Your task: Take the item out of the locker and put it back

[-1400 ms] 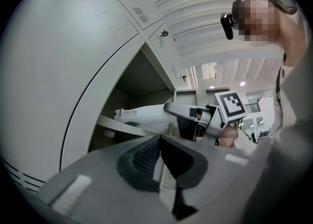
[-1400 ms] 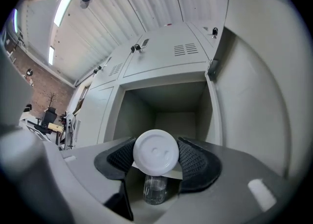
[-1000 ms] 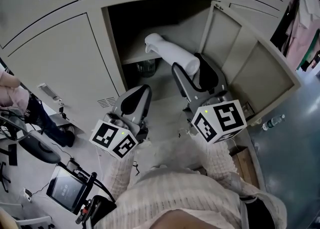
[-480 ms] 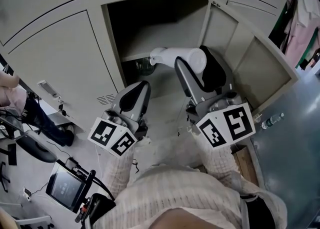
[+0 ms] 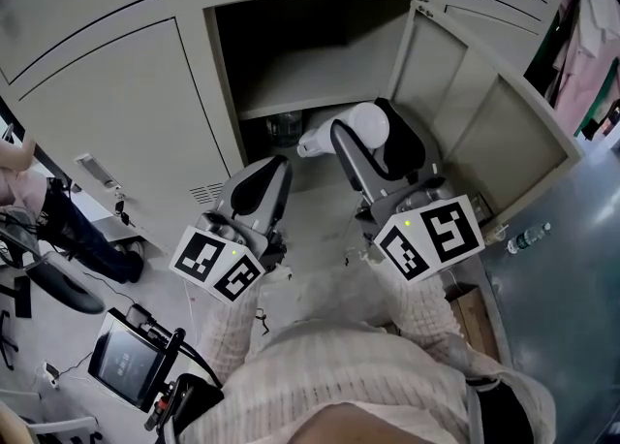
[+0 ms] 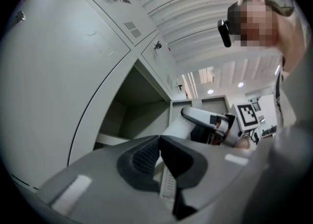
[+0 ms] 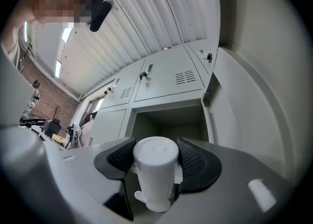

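A white bottle lies crosswise between the jaws of my right gripper, which is shut on it. The bottle hangs just outside the open locker, in front of the edge of its shelf. In the right gripper view the bottle stands between the two ribbed pads, its base towards the camera and the dark locker opening behind it. My left gripper sits lower left of the opening, its jaws closed with nothing in them. The left gripper view shows the bottle to its right.
The locker door stands open on the right. Closed lockers surround the opening. A clear jar sits under the shelf. On the floor are a water bottle at right and a small screen at lower left. A person is at the left edge.
The right gripper has drawn the white bottle back from over the shelf, out of the locker and lower in the picture, and the bottle has swung round. The left gripper has stayed put.
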{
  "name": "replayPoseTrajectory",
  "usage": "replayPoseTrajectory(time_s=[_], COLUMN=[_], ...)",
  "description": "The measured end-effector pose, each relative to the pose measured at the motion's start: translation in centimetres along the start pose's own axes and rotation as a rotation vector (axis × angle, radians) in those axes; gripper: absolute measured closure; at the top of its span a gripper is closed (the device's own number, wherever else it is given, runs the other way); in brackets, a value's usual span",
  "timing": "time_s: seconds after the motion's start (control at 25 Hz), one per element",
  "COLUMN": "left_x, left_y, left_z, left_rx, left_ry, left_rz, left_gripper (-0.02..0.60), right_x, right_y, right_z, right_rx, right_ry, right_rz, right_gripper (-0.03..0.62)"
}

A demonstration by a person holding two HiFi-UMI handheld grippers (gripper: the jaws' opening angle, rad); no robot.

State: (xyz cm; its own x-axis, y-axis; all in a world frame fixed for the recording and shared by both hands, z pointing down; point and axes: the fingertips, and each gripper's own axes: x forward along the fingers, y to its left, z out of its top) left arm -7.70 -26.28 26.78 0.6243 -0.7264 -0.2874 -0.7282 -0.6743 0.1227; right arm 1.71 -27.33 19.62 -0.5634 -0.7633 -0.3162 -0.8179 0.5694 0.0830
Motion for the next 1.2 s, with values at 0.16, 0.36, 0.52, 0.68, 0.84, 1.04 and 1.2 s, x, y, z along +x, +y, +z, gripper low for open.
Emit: replayPoseTrajectory(time_s=[0.16,0.36,0.52,0.68,0.84,1.04,1.2], left_x=[0.0,0.1,0.2,0.4,0.5,0.6,0.8], left_y=[0.3,0.6,0.5,0.4,0.4,0.2,0.1], left_z=[-0.1,0.1,0.2,0.2,0.3,0.7,1.0], left_rx=[0.009,0.013,0.026,0.032,0.017,0.001,0.001], left_ry=[0.003,-0.004,-0.002,0.002,-0.006,-0.019,-0.026], left_rz=[0.009,0.026,0.031,0.029,0.018,0.019,0.013], left_gripper=[0.577,0.577,0.577,0.577,0.577,0.577,0.577], right_x=[0.0,0.0,0.0,0.0,0.2,0.1,0.0], right_y=[0.1,0.3,0.5,0.6,0.6,0.4,0.4], right_z=[-0.5,-0.7,-0.6,-0.6,-0.8,-1.0,-0.7], right_rx=[0.001,0.012,0.006,0.009,0.011,0.015,0.021], right_ry=[0.009,0.006,0.007,0.005,0.011,0.017,0.009], right_rz=[0.007,0.02,0.027,0.031,0.035,0.035,0.039], right_gripper=[0.327,0.326,0.327,0.327,0.327,0.327,0.327])
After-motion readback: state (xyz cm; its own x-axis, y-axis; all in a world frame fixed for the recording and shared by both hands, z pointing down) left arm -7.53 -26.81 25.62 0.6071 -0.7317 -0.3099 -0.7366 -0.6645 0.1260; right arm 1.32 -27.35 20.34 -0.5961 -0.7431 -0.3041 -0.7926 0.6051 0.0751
